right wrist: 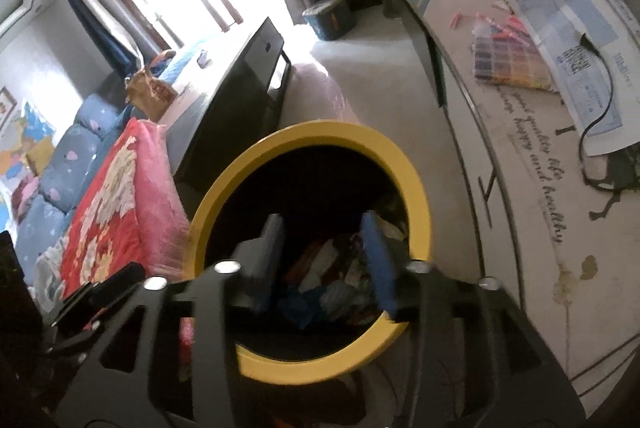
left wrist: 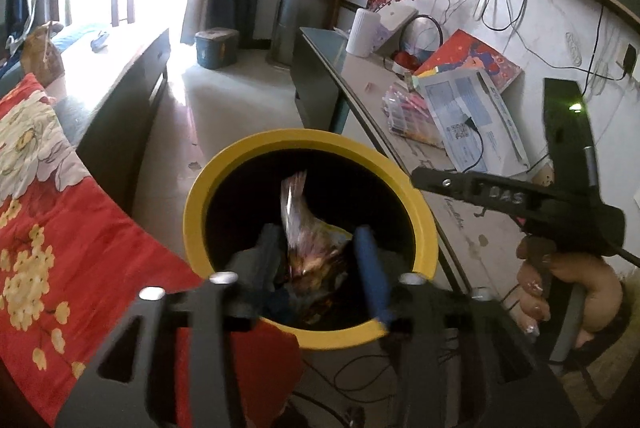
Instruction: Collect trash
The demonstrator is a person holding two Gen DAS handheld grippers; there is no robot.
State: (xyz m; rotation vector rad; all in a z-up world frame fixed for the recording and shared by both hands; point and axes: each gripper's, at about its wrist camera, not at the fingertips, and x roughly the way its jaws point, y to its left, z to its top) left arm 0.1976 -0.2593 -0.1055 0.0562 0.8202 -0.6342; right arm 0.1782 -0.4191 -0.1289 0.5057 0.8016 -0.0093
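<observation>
Left gripper (left wrist: 318, 260), fingers apart, wrapper (left wrist: 308, 228) loose between them above the yellow bin (left wrist: 192, 212); right gripper (right wrist: 324, 260) open, empty.

The bin (left wrist: 312, 144) has a yellow rim and black inside; the blanket (left wrist: 60, 236) is red with cream flowers; the sofa (right wrist: 60, 184) is blue with pale hearts.

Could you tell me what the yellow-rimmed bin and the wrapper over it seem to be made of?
The bin looks like moulded plastic: a smooth, even yellow rim with a matt finish, dark inside. The wrapper, between the open fingers of the left gripper, looks like thin printed foil or plastic film: crinkled, glossy, catching silvery light. Blur leaves that open.
</observation>
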